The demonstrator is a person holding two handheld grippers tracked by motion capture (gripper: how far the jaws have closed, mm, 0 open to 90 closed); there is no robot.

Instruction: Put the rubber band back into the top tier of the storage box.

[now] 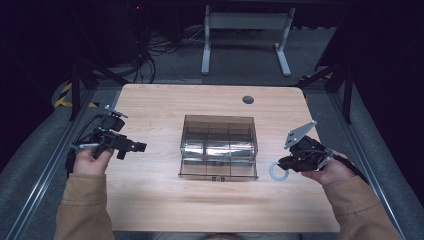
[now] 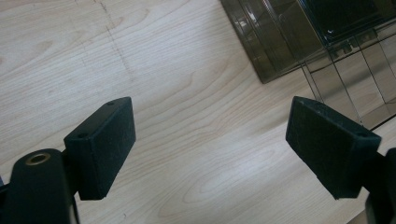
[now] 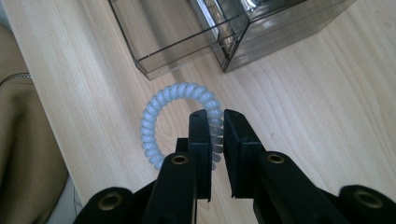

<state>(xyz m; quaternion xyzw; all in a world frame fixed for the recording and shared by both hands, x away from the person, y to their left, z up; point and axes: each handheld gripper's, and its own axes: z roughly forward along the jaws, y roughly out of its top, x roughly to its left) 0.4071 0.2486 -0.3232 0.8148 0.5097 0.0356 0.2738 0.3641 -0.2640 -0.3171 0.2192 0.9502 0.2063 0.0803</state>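
Pale blue spiral hair tie (image 3: 180, 122), plastic coil ring, pinched on one side by the right hand-held gripper (image 3: 215, 126), jaws nearly together on it, hanging just above the light wood table (image 1: 150, 200) near its right edge. Smoky clear plastic drawer box (image 1: 218, 140) sits mid-table, bottom drawer pulled out toward the person, just left of the tie. Left hand-held gripper (image 2: 210, 144) w/ jaws wide apart, nothing between, over bare wood left of the box.
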